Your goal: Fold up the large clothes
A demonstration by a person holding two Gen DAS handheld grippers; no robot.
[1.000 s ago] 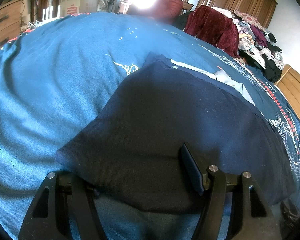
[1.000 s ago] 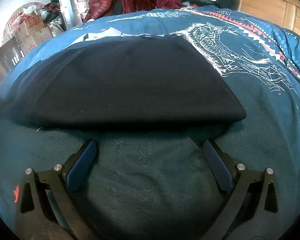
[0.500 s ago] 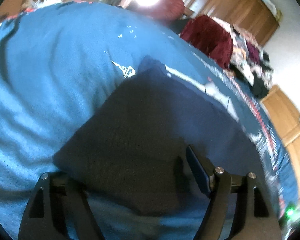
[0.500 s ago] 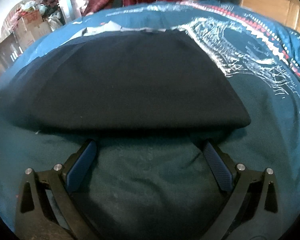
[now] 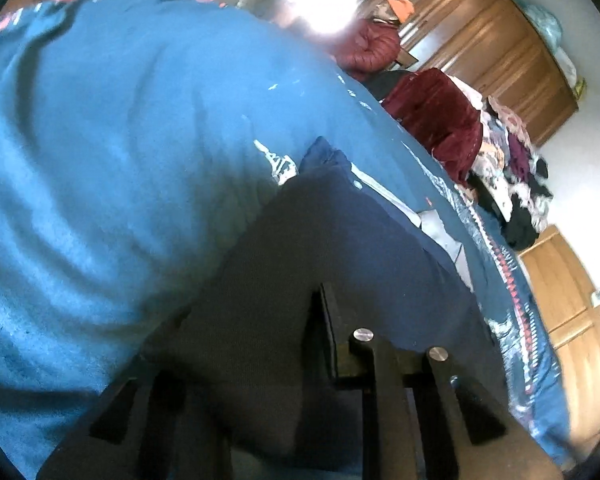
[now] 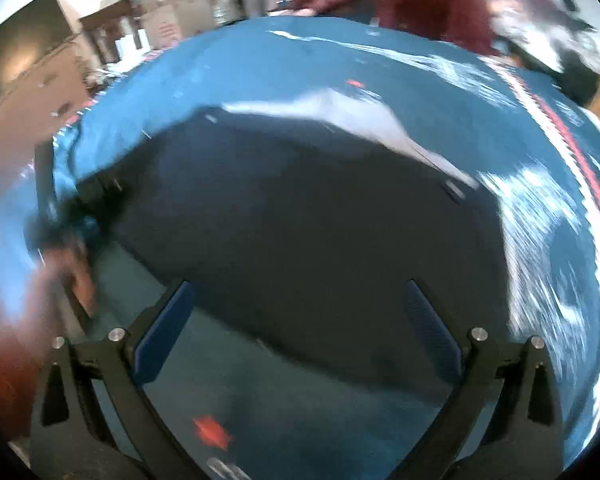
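Observation:
A folded dark navy garment (image 5: 340,264) lies on the blue patterned bedspread (image 5: 100,160). My left gripper (image 5: 268,360) is at its near corner. The right finger (image 5: 328,320) presses on top of the fabric and has closed inward. The cloth hides the left finger, so the jaws look shut on the garment's edge. In the blurred right wrist view the same garment (image 6: 300,220) fills the middle. My right gripper (image 6: 298,320) hovers open over its near edge and holds nothing. White lining (image 6: 360,116) shows along the far edge.
A heap of clothes (image 5: 508,168) with a dark red garment (image 5: 436,120) sits at the bed's far side. A person in a red jacket (image 5: 376,48) sits beyond, by wooden wardrobes (image 5: 480,40). A hand (image 6: 72,272) shows at the left in the right wrist view.
The left gripper's right finger has moved inward onto the fabric and the view has tilted. The right gripper has risen and swung over the garment, still open.

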